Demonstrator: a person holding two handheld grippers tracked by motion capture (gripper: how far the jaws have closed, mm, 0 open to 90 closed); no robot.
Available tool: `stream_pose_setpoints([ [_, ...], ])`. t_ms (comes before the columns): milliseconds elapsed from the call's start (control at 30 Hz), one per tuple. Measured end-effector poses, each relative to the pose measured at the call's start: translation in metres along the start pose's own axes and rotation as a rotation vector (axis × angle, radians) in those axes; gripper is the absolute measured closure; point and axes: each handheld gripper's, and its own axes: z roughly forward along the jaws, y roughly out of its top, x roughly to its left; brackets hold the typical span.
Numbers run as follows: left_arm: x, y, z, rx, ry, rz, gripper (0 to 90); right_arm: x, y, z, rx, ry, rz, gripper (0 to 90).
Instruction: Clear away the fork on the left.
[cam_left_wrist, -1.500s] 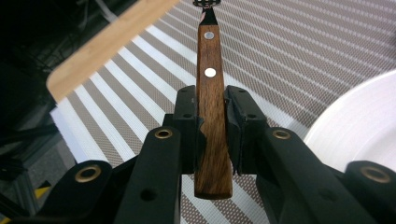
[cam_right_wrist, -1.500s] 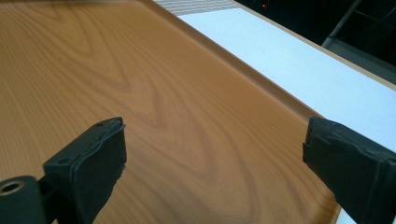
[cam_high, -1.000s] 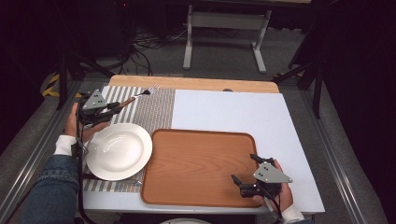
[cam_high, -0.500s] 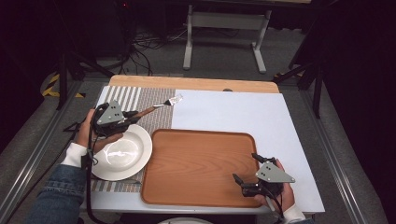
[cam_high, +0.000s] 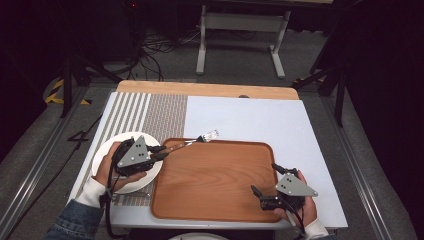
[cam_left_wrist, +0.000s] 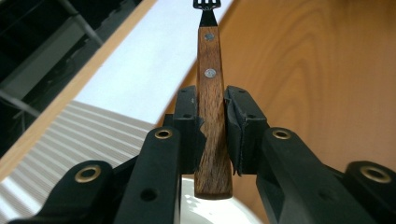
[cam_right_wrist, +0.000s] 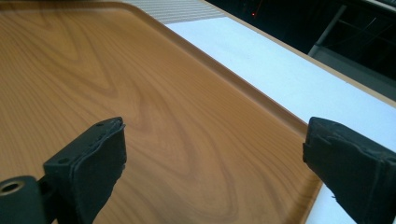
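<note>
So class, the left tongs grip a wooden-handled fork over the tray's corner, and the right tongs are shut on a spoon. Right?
Not quite. The right tongs are open and hold nothing above the tray, as the right gripper view shows. The left tongs do grip the wooden-handled fork.

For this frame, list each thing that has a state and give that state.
Fork: clamped by its wooden handle in the left claw, tines over the tray's far edge.
Left claw: shut on fork.
Right claw: open, empty, above the tray.
Tray: bare.
Plate: bare, beside the tray.
</note>
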Motion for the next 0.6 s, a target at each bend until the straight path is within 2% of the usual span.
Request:
stream_pose_setpoints([
  [167, -0.019, -0.002, 0.012, 0.034, -0.043, 0.015, 75.8, 0.0, -0.001, 0.0, 0.0, -0.002, -0.002, 6.9],
  [233, -0.028, -0.003, 0.017, 0.072, -0.046, 0.039, 75.8, 0.0, -0.001, 0.0, -0.001, 0.0, -0.001, 6.9],
  [267, -0.034, -0.004, 0.021, 0.109, -0.041, 0.059, 75.7, 0.0, -0.001, 0.0, 0.001, 0.0, -0.003, 6.9],
  [333, -0.042, -0.007, 0.026, 0.108, -0.079, 0.038, 75.7, 0.001, -0.001, 0.001, 0.005, 0.0, -0.008, 6.9],
  [400, -0.052, -0.009, 0.03, 0.144, -0.081, 0.056, 75.7, 0.002, -0.001, 0.001, 0.006, 0.002, -0.013, 6.9],
  [467, -0.059, -0.011, 0.031, 0.144, -0.097, 0.025, 75.7, 0.002, -0.001, 0.001, 0.003, 0.004, -0.017, 6.9],
  [500, -0.063, -0.011, 0.032, 0.144, -0.091, 0.02, 75.7, 0.002, -0.001, 0.001, 0.003, 0.004, -0.017, 6.9],
  [600, -0.072, -0.018, 0.037, 0.136, -0.06, -0.037, 75.6, 0.001, -0.001, 0.001, 0.002, 0.006, -0.014, 6.9],
])
